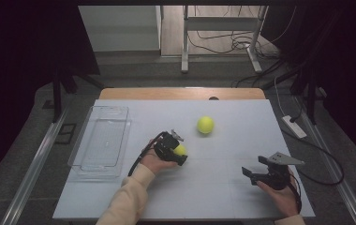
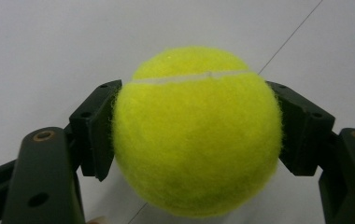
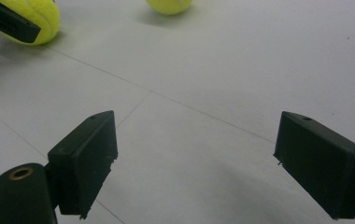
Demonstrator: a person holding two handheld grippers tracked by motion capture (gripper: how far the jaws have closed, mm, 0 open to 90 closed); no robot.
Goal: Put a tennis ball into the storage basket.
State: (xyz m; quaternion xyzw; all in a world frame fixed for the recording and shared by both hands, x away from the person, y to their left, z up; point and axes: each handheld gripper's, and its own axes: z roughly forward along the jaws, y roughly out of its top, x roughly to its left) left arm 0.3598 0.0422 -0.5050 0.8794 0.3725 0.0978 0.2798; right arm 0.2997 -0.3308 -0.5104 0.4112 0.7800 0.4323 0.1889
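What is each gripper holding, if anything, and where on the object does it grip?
The left gripper clamps a tennis ball across its widest part, one jaw on each side. The right gripper is open and holds nothing.

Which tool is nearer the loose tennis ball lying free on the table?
Left. The left tool sits just near-left of the loose ball; the right tool is farther, near-right.

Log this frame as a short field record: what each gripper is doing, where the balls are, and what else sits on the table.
left gripper: shut on a tennis ball, fingers pressing its two sides
right gripper: open, nothing between its fingers, near right of the table
second tennis ball: loose on the white table, beyond the held one
clear tray: at the table's left edge, looks empty
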